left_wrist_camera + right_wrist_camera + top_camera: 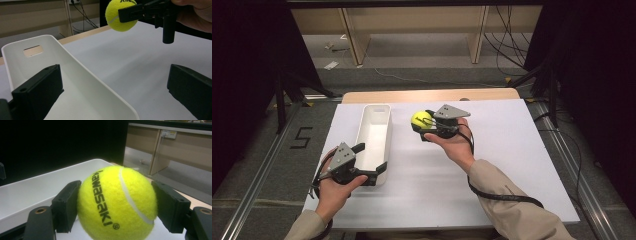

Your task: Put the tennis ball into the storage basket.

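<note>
A yellow tennis ball [421, 119] printed with black lettering is clamped between the two jaws of my right gripper [424, 123], which is shut on it. It hangs a little above the white tabletop [492, 150], just right of the far half of a long white tray [386, 131]. In the right gripper view the ball [117, 205] sits between the jaws with the tray [27, 192] behind it. My left gripper [369, 159] is open at the tray's near end, one jaw inside the tray [82, 82] and the other outside, over the table. The ball [120, 17] and right gripper [150, 10] show above.
The tray appears to hold nothing and has a handle slot [33, 50] in its far end wall. A wooden table edge [432, 95] runs along the back. Beyond it are wooden furniture legs [354, 40] and cables [507, 45] on the floor. Metal rails [257, 185] flank the table.
</note>
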{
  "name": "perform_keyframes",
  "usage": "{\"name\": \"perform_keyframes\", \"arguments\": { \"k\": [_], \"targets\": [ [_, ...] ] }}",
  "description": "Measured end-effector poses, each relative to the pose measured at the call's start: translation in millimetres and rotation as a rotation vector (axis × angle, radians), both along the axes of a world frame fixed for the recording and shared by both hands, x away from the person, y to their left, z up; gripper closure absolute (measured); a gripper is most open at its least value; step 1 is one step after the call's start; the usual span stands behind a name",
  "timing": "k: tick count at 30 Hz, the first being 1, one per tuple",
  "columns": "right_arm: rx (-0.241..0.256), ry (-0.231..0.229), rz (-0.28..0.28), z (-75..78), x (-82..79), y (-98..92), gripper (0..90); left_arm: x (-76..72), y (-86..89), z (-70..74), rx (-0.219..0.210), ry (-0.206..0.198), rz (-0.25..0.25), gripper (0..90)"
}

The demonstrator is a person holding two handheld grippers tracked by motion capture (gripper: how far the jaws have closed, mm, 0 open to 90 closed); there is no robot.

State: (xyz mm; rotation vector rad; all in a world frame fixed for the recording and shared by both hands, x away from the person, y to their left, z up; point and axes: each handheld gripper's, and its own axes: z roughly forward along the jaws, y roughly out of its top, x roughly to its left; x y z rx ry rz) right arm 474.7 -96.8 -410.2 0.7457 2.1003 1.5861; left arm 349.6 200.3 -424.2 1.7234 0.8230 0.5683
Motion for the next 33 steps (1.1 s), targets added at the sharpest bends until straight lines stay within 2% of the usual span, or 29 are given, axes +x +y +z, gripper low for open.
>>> {"name": "perform_keyframes", "arguments": {
  "k": [33],
  "targets": [
    [0.005, 0.002, 0.019, -0.2, 0.7, 13.8, 27.7, 0.0, 0.3, 0.2, 0.0, -0.001, 0.0, 0.0]
  ]
}}
